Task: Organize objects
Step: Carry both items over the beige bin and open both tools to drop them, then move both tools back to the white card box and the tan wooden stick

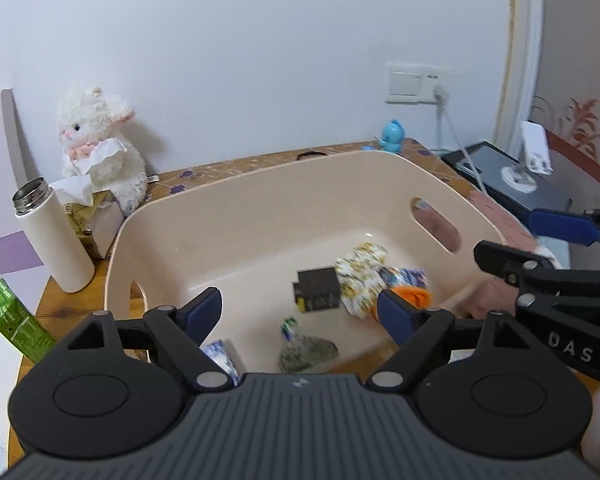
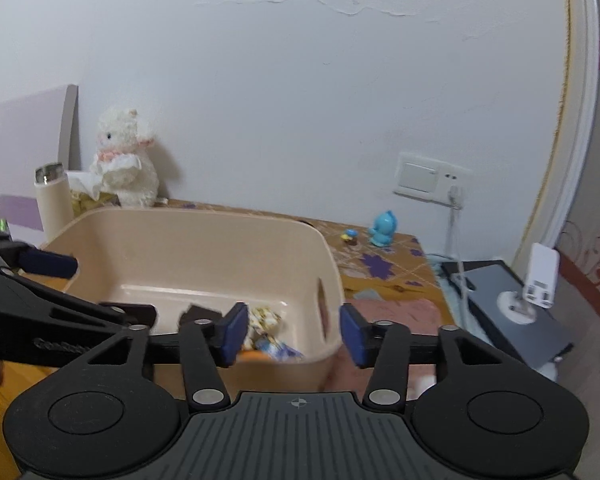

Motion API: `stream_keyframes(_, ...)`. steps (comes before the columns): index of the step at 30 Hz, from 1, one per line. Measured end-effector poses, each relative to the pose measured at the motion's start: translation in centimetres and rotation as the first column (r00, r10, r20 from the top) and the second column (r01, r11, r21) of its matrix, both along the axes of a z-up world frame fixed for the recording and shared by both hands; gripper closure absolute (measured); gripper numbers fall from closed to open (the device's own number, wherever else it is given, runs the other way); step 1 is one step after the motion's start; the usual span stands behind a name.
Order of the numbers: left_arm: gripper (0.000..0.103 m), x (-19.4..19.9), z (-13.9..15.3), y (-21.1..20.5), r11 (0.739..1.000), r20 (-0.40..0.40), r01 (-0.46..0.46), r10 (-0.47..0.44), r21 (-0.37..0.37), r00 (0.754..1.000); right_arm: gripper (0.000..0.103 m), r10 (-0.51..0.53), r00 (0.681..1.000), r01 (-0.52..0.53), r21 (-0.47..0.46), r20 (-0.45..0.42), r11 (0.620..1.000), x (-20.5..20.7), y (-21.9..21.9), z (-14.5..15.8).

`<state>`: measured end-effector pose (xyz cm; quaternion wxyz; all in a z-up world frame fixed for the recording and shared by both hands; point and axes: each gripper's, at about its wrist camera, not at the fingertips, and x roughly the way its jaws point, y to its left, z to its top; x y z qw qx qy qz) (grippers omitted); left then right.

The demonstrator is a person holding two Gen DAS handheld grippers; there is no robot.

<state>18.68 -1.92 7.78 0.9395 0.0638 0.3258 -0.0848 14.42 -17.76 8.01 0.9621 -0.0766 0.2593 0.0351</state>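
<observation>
A beige plastic bin (image 1: 260, 208) sits on the desk with its long axis running left to right across the left wrist view, a cut-out handle slot in each short end wall. Inside, toward its right end, lies a little heap: a black box (image 1: 316, 290) that looks caught in mid-air and blurred, tilted slightly, a crumpled yellow-patterned wrapper (image 1: 358, 276) just beside it, a blue-and-white packet (image 1: 406, 278) and something orange (image 1: 414, 296) touching that. Nearer the front wall lie a green-and-white packet (image 1: 304, 350) and a blue-white one (image 1: 220, 354), each pointing roughly away from the camera.

The left gripper (image 1: 300, 312) hangs over the bin's near rim with its blue pads spread wide and nothing between them (the box is beyond them, not in them). The right gripper (image 2: 294, 332) straddles the bin's right end wall, jaws parted with no hold on anything; the wall's corner shows in the gap without touching either pad that I can see.

Behind the bin stand a white plush lamb (image 1: 100, 148), a cream flask (image 1: 54, 236) upright with its lid off, and a small blue figurine (image 2: 382, 230) on the patterned cloth (image 2: 380, 268).
</observation>
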Motion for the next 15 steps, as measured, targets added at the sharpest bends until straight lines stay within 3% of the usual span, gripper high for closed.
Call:
stream_keyframes(10, 0.013, -5.1, -1.0, -0.4, 0.998, 0.015, 0.056, -0.056, 0.028, 0.998, 0.038, 0.024, 0.998, -0.027, -0.038, -0.066, 0.999, -3.7, -0.4, -2.6)
stream_keyframes(15, 0.013, -6.0, -2.3, 0.2, 0.999, -0.029, 0.040, -0.040, -0.001, 0.999, 0.038, 0.051, 0.992, -0.055, -0.039, -0.112, 0.998, -3.8, 0.1, -4.3)
